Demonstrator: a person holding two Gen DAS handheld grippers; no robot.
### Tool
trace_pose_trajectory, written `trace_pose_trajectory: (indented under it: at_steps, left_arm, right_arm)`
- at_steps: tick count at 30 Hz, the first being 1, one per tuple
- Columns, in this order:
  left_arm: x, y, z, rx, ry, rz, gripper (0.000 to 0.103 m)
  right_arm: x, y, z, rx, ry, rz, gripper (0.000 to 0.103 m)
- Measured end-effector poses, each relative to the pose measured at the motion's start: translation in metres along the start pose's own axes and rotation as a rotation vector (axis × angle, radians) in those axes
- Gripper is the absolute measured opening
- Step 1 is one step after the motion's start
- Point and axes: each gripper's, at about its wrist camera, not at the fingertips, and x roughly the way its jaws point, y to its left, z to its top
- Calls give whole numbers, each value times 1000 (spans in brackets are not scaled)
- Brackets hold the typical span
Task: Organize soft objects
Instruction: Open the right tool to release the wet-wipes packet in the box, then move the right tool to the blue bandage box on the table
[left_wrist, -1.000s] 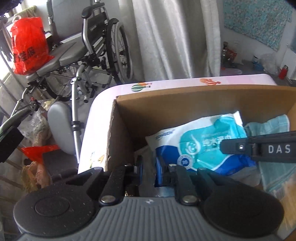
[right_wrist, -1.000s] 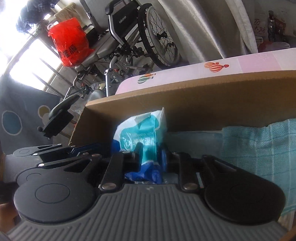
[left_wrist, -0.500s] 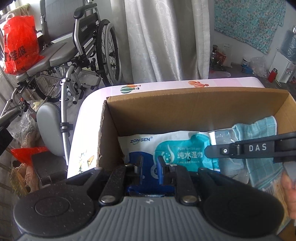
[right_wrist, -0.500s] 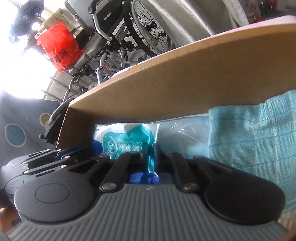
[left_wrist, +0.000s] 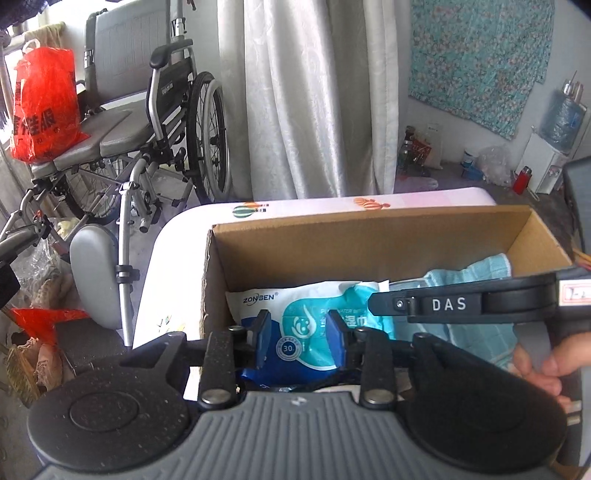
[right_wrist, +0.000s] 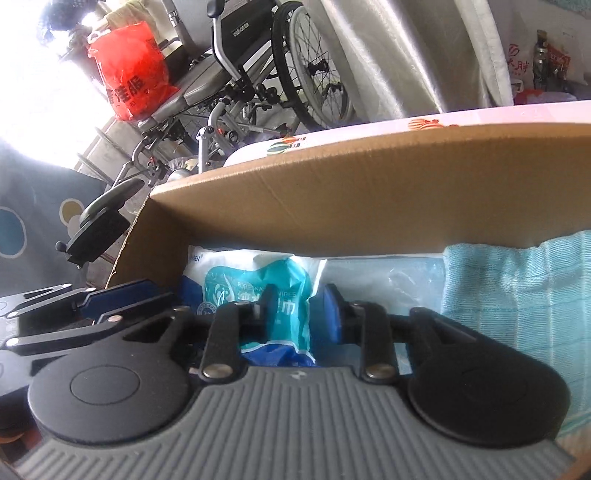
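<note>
A blue and white wet-wipes pack (left_wrist: 314, 314) lies in the left half of a cardboard box (left_wrist: 369, 240). A light blue towel (left_wrist: 476, 273) lies to its right in the box. My left gripper (left_wrist: 301, 336) is open above the pack's near end, its blue pads apart. My right gripper (right_wrist: 299, 314) is open over the pack (right_wrist: 266, 295), pads on each side of its raised right edge. The towel (right_wrist: 517, 295) fills the right of that view. The right gripper's arm (left_wrist: 461, 304) crosses the left wrist view.
The box stands on a pink-white table (left_wrist: 332, 205). A wheelchair (left_wrist: 147, 122) with a red plastic bag (left_wrist: 44, 110) on its seat stands left beyond the table. A grey curtain (left_wrist: 314, 96) hangs behind. Bottles and clutter (left_wrist: 498, 173) sit at the far right.
Both grippers held the wipes pack and lowered it flat into the box. Both have now opened and let it go. The left gripper has drawn back and up a little.
</note>
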Motion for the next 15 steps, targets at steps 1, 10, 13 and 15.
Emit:
trace_pose_trajectory:
  at_steps: [1, 10, 13, 15]
  left_arm:
    - [-16, -2, -2, 3, -20, -8, 35]
    - [-166, -9, -75, -33, -126, -129, 47]
    - [-191, -12, -125, -49, -97, -162, 47]
    - [-199, -15, -158, -51, -70, -196, 47]
  right_arm:
    - [-9, 1, 1, -2, -13, -9, 30]
    - [-152, 32, -12, -160, -118, 111, 34]
    - [-203, 41, -39, -233, -121, 174, 41]
    - [-235, 44, -66, -252, -98, 201, 41]
